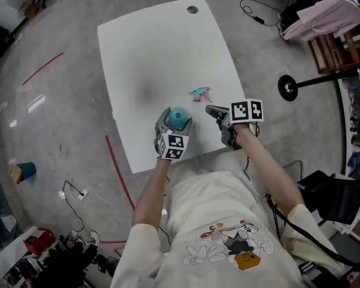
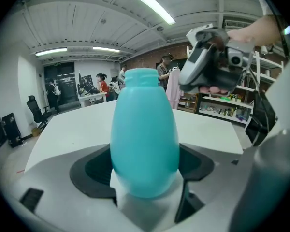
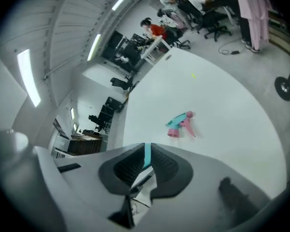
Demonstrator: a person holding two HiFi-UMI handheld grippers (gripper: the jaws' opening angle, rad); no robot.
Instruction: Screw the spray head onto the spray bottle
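My left gripper [image 1: 175, 123] is shut on the teal spray bottle [image 1: 178, 115] and holds it upright over the near edge of the white table [image 1: 162, 47]. In the left gripper view the bottle [image 2: 144, 144] sits between the dark pads [image 2: 94, 170], its neck open at the top. The pink and teal spray head [image 1: 200, 93] lies on its side on the table. My right gripper [image 1: 212, 109] hovers just near of it with its jaws shut and nothing held. The spray head [image 3: 181, 124] lies ahead of the jaws in the right gripper view. A thin teal strip shows in their slit.
A small round hole [image 1: 192, 9] marks the table's far edge. On the floor to the right stand a black round stand base [image 1: 287, 87] and a wooden rack with pink cloth [image 1: 324, 17]. A dark chair [image 1: 333, 197] is at my right. People work at desks far behind.
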